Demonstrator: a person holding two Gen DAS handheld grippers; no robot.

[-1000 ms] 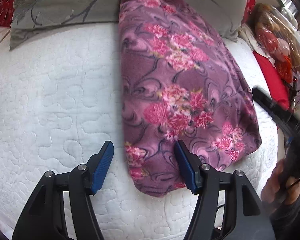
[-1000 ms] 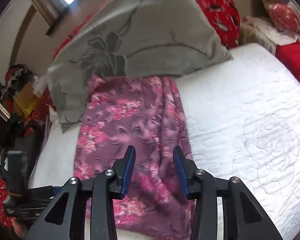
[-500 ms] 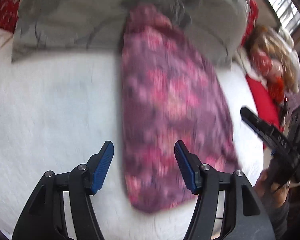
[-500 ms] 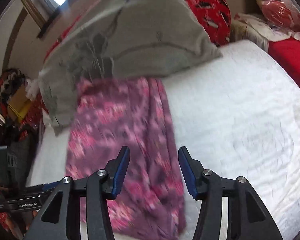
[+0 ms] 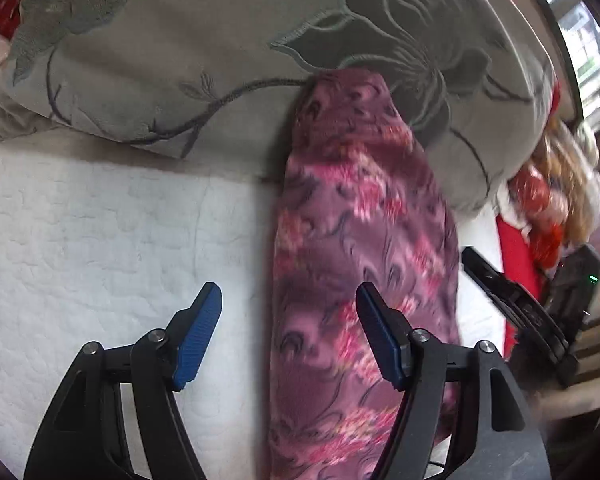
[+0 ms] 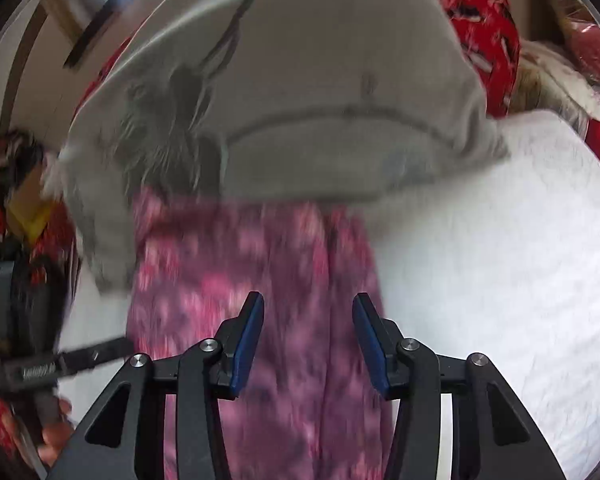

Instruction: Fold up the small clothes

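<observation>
A purple garment with pink flowers (image 5: 352, 248) lies folded lengthwise on the white quilted bed (image 5: 80, 232), its far end against a grey pillow. It also shows, blurred, in the right wrist view (image 6: 244, 264). My left gripper (image 5: 288, 336) is open and empty, low over the garment's left edge. My right gripper (image 6: 308, 340) is open and empty above the garment's near part. The right gripper also shows at the right of the left wrist view (image 5: 516, 312); the left gripper shows at the left of the right wrist view (image 6: 40, 368).
A large grey pillow with embroidered flowers (image 5: 220, 52) lies across the head of the bed (image 6: 500, 280). Red patterned cushions (image 6: 484, 20) and bagged items (image 5: 556, 200) sit beside the pillow. Cluttered things (image 6: 16, 184) stand off the bed's left side.
Both grippers have moved forward along the garment toward the pillow, which now fills more of each view. Both stay open and empty. The garment lies as before.
</observation>
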